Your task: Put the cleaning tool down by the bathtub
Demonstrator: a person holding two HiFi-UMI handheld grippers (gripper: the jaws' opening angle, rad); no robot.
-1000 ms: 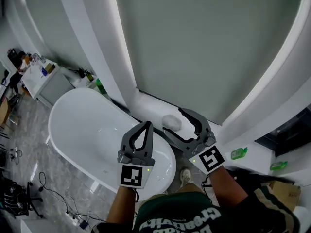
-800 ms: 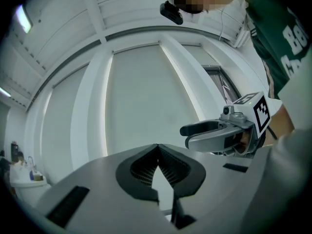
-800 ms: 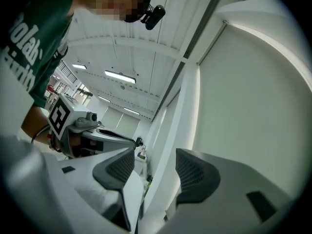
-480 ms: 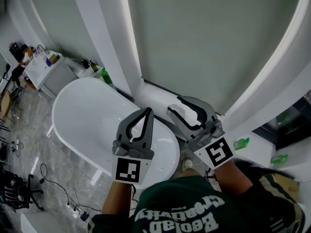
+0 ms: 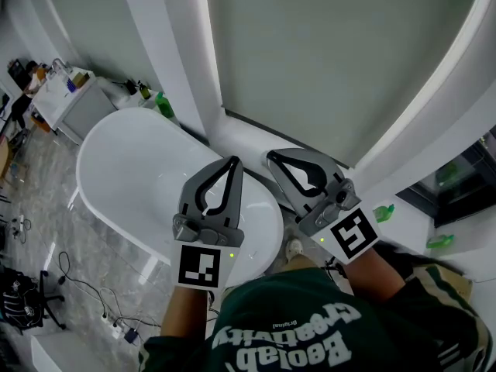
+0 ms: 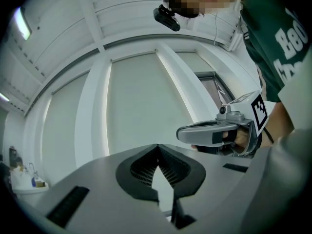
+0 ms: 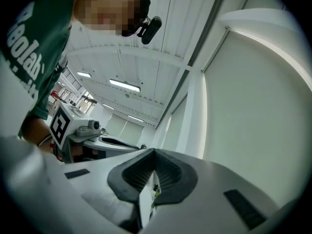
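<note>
Both grippers are held up side by side over the near end of the white bathtub [image 5: 101, 149], pointing at the grey wall. My left gripper [image 5: 232, 160] is shut, its tips meeting with nothing between them, as the left gripper view [image 6: 157, 146] also shows. My right gripper [image 5: 270, 156] has just been closing and is now shut on nothing; its ribbed pads [image 7: 163, 169] meet at the tip [image 7: 154, 151]. Each gripper appears in the other's view, the right one [image 6: 181, 133] and the left one [image 7: 119, 144]. No cleaning tool shows in any view now.
A white ledge [image 5: 248, 142] runs along the wall behind the tub. Green bottles stand at the tub's far end [image 5: 163, 102] and on the right sill [image 5: 382, 211]. A white cabinet [image 5: 66, 99] sits far left. Cables [image 5: 93, 304] lie on the marble floor. A shoe [image 5: 294, 248] is below.
The right gripper's jaws went from wide open to shut, empty. Both grippers rose and moved toward the wall. The pale round thing on the ledge a second ago no longer shows.
</note>
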